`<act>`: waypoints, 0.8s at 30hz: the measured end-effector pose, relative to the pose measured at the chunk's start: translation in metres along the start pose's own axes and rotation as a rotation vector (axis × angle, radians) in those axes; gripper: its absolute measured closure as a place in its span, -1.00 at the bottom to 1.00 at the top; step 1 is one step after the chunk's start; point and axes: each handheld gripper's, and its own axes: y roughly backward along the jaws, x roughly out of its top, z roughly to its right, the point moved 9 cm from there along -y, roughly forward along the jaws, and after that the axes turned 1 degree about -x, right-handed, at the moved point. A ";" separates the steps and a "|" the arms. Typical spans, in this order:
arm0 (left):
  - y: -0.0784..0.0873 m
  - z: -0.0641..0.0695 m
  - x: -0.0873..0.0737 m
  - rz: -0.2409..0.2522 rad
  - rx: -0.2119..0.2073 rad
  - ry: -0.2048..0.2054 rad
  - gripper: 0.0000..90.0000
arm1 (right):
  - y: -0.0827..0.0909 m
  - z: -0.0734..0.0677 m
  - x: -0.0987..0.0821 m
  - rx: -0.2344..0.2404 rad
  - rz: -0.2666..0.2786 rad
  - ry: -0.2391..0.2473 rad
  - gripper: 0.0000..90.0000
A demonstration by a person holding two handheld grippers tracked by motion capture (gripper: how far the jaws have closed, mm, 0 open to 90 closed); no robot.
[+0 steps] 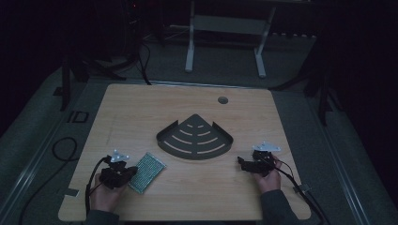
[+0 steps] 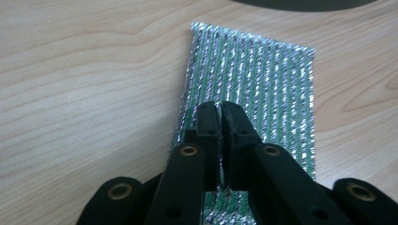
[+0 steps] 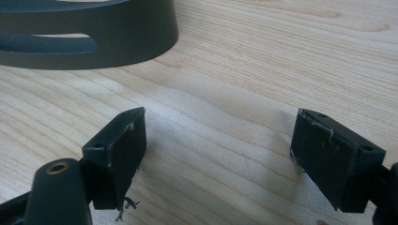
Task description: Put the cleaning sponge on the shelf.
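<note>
A green scouring pad with silver threads (image 1: pixel 147 172) lies flat on the wooden table (image 1: pixel 141 112), left of the middle near the front. My left gripper (image 1: pixel 127 170) is at the pad's near left end. In the left gripper view its tips (image 2: pixel 218 108) hover over the pad (image 2: pixel 263 84), parted by a thin slit with only a glint of silver thread in it. My right gripper (image 1: pixel 242 163) rests on the table at the right. Its jaws (image 3: pixel 218 136) stand wide apart over bare wood with nothing between them.
A dark fan-shaped slotted tray (image 1: pixel 169 140) sits mid-table between the two hands, and its curved wall (image 3: pixel 117 42) lies just beyond the right gripper. The table has a round cable hole (image 1: pixel 223 100) at the back. Cables trail off both front corners.
</note>
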 end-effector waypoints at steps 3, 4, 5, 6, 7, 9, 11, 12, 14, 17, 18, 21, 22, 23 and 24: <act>0.002 -0.001 0.006 0.000 -0.003 -0.008 0.88 | 0.000 0.000 0.000 0.000 0.000 0.000 -0.60; 0.002 -0.002 0.008 0.002 -0.002 -0.009 0.86 | 0.000 0.000 0.000 0.000 0.000 0.000 -0.60; 0.003 -0.003 0.010 0.001 -0.001 -0.014 0.85 | 0.000 0.000 0.000 0.000 0.000 0.001 -0.60; 0.003 -0.004 0.013 0.002 -0.002 -0.014 0.82 | 0.000 0.000 0.000 0.000 0.000 0.000 -0.60; 0.003 -0.004 0.013 0.002 -0.002 -0.014 0.80 | 0.000 0.000 0.000 0.000 0.000 0.000 -0.60; 0.003 -0.006 0.019 -0.006 -0.004 -0.022 0.79 | 0.000 0.000 0.000 0.000 -0.001 0.000 -0.60; 0.002 -0.008 0.022 -0.017 -0.009 -0.027 0.78 | 0.000 0.000 0.000 0.000 -0.001 0.000 -0.60; 0.001 -0.009 0.024 -0.024 -0.010 -0.030 0.77 | 0.000 0.000 0.000 0.000 -0.001 0.000 -0.60; -0.001 -0.010 0.028 -0.045 -0.019 -0.039 0.76 | 0.000 0.000 0.000 0.000 -0.001 0.000 -0.60; -0.002 -0.012 0.033 -0.068 -0.027 -0.060 0.74 | 0.000 0.000 0.000 0.000 -0.001 0.000 -0.60; -0.002 -0.012 0.035 -0.074 -0.027 -0.067 0.75 | 0.000 0.000 0.000 0.000 -0.001 0.000 -0.60; -0.004 -0.014 0.038 -0.095 -0.036 -0.072 0.75 | 0.000 0.000 0.000 0.000 -0.001 0.000 -0.60; -0.004 -0.014 0.039 -0.103 -0.039 -0.073 0.75 | 0.000 0.000 0.000 0.000 -0.001 0.000 -0.60; -0.006 -0.014 0.039 -0.113 -0.046 -0.074 0.75 | 0.000 0.000 0.000 0.000 -0.001 0.000 -0.60; -0.007 -0.015 0.039 -0.125 -0.050 -0.076 0.75 | 0.000 0.000 0.000 0.000 -0.001 0.000 -0.60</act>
